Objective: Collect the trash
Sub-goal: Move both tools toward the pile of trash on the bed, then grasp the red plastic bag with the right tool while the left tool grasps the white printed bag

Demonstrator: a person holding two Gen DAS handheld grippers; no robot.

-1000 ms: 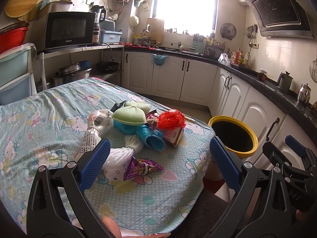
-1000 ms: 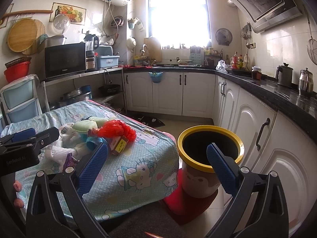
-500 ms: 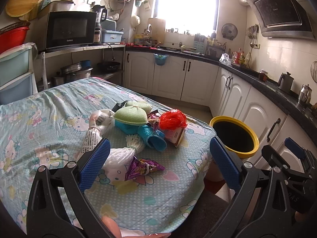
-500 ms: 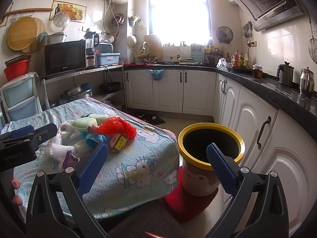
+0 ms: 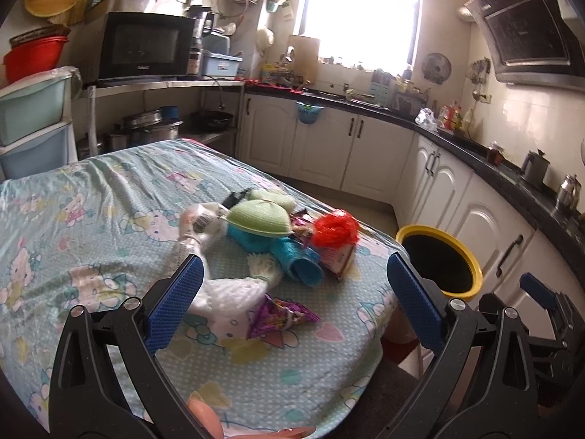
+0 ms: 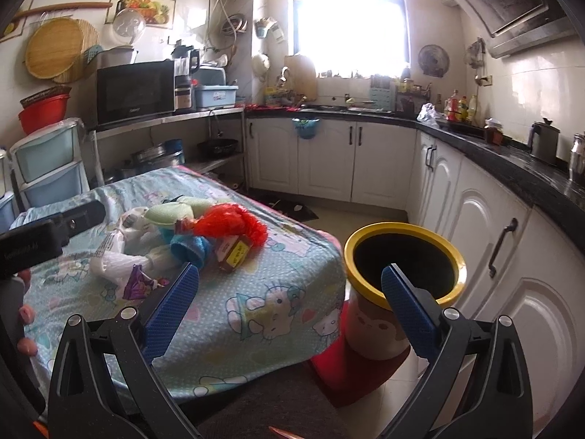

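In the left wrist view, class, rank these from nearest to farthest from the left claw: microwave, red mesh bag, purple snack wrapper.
1. Purple snack wrapper: on the tablecloth, just ahead of the left claw.
2. Red mesh bag: further along, atop the pile's right side.
3. Microwave: on the shelf, far left.

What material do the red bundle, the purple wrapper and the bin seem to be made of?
Red bundle: likely thin plastic mesh; it looks crinkled, netted and slightly translucent.
Purple wrapper: probably foil-lined plastic film; it is creased, printed and glossy.
Bin: unclear, perhaps plastic or coated metal; its wall is smooth with a printed cartoon and a shiny yellow rim.
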